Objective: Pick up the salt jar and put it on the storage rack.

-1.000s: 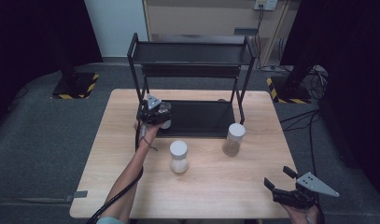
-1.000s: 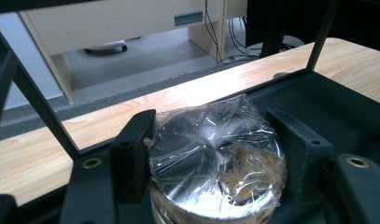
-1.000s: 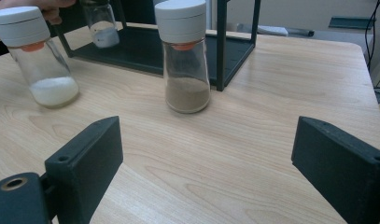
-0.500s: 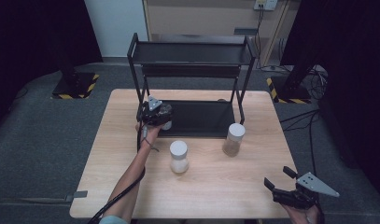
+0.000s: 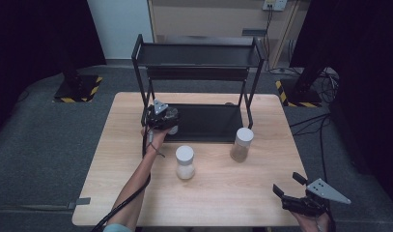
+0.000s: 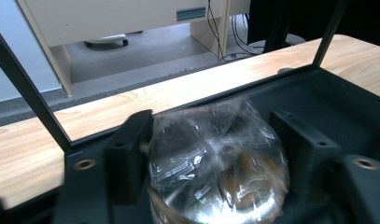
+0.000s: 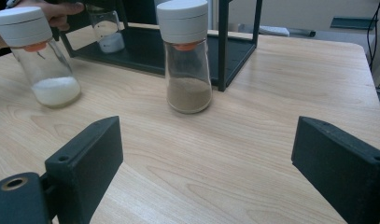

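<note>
Holding a clear jar [image 5: 173, 128] at the front-left corner of the black two-tier rack [image 5: 199, 58], the left gripper [image 5: 161, 116] sat in the high view almost exactly where it was a second earlier; the only change I could make out was a slight nudge toward the lower shelf [image 5: 208, 121], so the placement looked under way but not finished. Two more jars stood on the wooden table [image 5: 121, 145] in front of the rack, unmoved: a white-lidded jar of white powder [image 5: 185, 162] near the middle and a white-lidded jar of brown powder [image 5: 241, 144] just beside the rack's front-right post. The right gripper [image 5: 300, 198] hung over the near-right table edge, same spot as before, jaws spread. In the left gripper view the jar [image 6: 215, 163] sat between the two black jaws, glinting and clear, the left jaw against its side and the right jaw close or touching; it hung over the dark lower shelf [image 6: 346, 102], contact with the shelf not visible. In the right gripper view the jaws stood wide apart with nothing between them, pointing at the brown-powder jar [image 7: 186, 60], with the white-powder jar [image 7: 43, 60] to its left and the held jar [image 7: 106, 30] farther back at the shelf. My guess: release was next, then the remaining jars.
</note>
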`<control>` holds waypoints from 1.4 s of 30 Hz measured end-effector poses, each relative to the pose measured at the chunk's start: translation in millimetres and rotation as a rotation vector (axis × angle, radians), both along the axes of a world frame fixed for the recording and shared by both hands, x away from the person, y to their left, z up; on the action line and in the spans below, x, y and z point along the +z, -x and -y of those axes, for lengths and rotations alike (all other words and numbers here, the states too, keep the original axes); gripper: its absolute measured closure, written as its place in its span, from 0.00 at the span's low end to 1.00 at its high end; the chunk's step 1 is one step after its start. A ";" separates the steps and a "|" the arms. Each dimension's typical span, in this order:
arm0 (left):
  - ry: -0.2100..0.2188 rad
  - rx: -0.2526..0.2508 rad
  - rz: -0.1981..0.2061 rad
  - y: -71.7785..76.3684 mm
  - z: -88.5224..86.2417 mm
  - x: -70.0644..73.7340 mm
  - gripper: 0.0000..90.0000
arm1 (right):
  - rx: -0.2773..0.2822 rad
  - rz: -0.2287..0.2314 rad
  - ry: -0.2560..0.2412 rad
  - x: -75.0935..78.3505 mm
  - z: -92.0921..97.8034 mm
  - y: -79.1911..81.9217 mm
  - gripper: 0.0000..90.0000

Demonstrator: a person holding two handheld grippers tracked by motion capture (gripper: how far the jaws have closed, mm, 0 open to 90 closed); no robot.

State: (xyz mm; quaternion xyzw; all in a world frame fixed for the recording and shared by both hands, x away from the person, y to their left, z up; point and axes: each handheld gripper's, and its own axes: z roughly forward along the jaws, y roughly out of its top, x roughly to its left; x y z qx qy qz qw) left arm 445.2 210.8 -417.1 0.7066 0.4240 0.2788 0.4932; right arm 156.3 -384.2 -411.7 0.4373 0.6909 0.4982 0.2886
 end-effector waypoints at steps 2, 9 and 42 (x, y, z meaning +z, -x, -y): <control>0.019 -0.008 -0.007 -2.1 -1.3 1.3 0.23 | 0.000 0.000 0.000 0.0 0.1 0.0 0.10; 0.013 -0.034 0.027 -1.1 -0.2 9.7 0.13 | 0.000 0.000 -0.001 0.0 0.2 0.0 0.10; 0.012 -0.180 0.069 43.6 -41.1 77.4 0.03 | 0.006 0.002 0.004 0.5 -0.8 0.0 0.10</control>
